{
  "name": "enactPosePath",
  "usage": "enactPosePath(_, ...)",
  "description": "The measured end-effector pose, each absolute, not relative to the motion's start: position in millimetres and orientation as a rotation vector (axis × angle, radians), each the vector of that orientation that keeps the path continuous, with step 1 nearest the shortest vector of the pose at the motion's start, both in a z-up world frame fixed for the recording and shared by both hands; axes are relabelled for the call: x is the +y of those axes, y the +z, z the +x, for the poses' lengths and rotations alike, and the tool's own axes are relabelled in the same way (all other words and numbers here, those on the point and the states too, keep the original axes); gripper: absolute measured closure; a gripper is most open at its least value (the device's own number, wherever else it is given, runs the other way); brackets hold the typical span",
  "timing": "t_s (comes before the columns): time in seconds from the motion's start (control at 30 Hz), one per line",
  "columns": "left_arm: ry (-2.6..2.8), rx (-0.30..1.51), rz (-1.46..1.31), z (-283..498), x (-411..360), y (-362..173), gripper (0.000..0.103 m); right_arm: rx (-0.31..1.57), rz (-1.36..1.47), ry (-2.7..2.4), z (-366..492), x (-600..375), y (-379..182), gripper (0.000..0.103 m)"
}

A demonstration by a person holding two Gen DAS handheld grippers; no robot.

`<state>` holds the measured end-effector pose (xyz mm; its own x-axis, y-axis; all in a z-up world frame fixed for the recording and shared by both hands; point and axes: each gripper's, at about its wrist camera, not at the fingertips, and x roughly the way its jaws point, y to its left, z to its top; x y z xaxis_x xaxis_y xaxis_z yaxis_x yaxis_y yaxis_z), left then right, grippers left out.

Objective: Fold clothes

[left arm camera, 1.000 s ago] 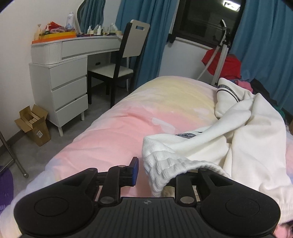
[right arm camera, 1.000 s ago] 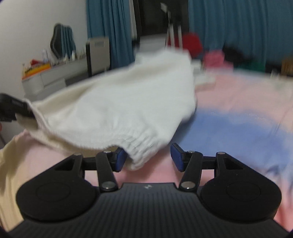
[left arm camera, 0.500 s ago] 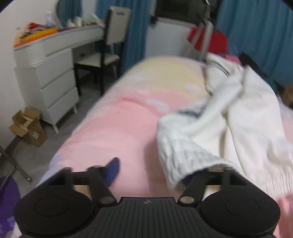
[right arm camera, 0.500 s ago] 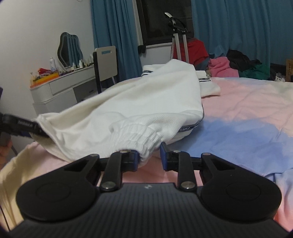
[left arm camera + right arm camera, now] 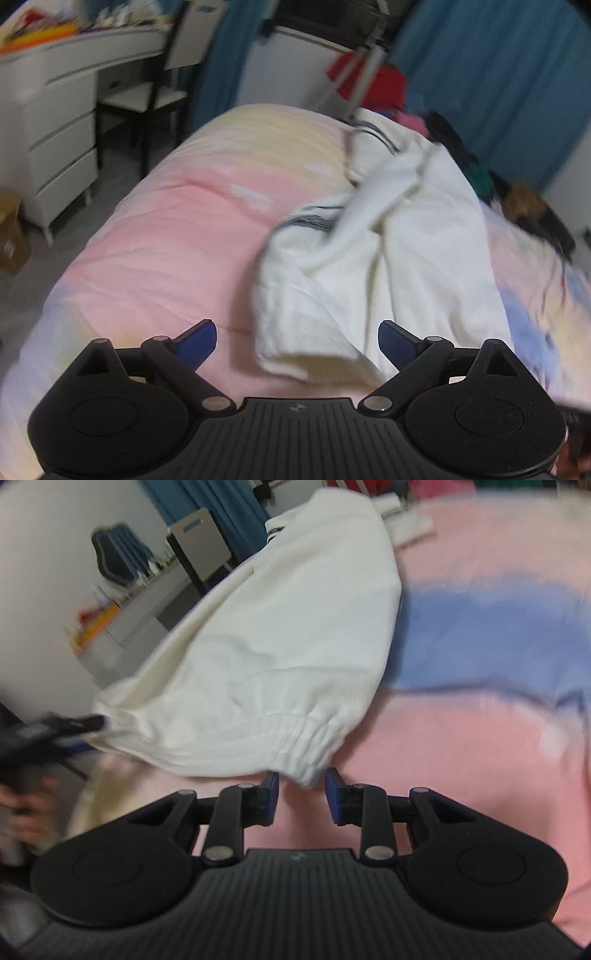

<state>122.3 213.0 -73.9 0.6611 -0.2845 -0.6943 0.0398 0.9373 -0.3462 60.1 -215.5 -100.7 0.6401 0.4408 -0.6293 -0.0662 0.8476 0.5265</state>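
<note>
A white garment [image 5: 388, 243] lies bunched on the pink and yellow bedspread [image 5: 166, 236]. In the left wrist view my left gripper [image 5: 297, 339] is wide open, its blue pads apart, and the garment's ribbed hem lies just ahead between them, not gripped. In the right wrist view the same garment [image 5: 280, 635] spreads across the bed; my right gripper [image 5: 301, 794] is open with a narrow gap, and the elastic hem [image 5: 295, 746] hangs just in front of the pads. The left gripper [image 5: 48, 731] shows blurred at the left edge beside the hem.
A white dresser [image 5: 55, 140] and a chair [image 5: 159, 99] stand left of the bed. Blue curtains [image 5: 498, 74], a red item [image 5: 373, 81] and a pile of clothes [image 5: 480, 177] lie beyond the bed's far end. A cardboard box [image 5: 11, 240] sits on the floor.
My left gripper has opened wide and let go of the hem, which dropped onto the bed. My right gripper has opened slightly and released its hem; both views have shifted.
</note>
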Motion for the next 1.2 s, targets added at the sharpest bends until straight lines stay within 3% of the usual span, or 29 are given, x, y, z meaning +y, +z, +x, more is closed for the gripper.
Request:
enactPosePath(0.03,-0.195,0.839,-0.353,125.1,217.3,-75.4,0.011,0.836,0.547,0.324,57.8,-221.1,-101.2,0.061)
enactPosePath(0.1,-0.217,0.861,-0.405,131.4,221.2,-79.0,0.016,0.797,0.621,0.300,55.6,-231.0,-100.4,0.035)
enactPosePath(0.13,-0.227,0.875,-0.414,135.2,219.7,-81.8,0.021,0.773,0.650,0.272,55.0,-235.5,-100.2,0.034)
enactPosePath(0.27,-0.175,0.876,-0.380,143.5,213.7,-88.3,0.030,0.773,0.786,0.244,66.5,-246.8,-115.2,0.034)
enactPosePath(0.37,-0.156,0.883,-0.422,150.5,217.1,-96.3,0.050,0.787,0.819,0.238,82.2,-240.4,-133.3,0.035)
enactPosePath(0.5,-0.085,0.843,-0.449,154.8,215.5,-99.1,0.076,0.742,0.784,0.256,93.0,-228.1,-132.9,0.060)
enactPosePath(0.53,-0.063,0.837,-0.452,156.0,216.2,-97.7,0.081,0.735,0.796,0.264,91.6,-227.6,-133.1,0.061)
enactPosePath(0.7,-0.003,0.755,-0.542,167.9,235.3,-64.8,0.086,0.712,0.905,0.316,79.5,-220.5,-131.3,0.078)
enactPosePath(1.03,0.187,0.545,-0.428,253.6,308.8,12.0,0.088,0.664,0.920,0.469,121.3,-76.9,-100.7,0.081)
enactPosePath(1.2,0.274,0.558,-0.268,324.4,326.7,-6.9,0.088,0.697,0.906,0.553,174.6,-1.9,-119.6,0.081)
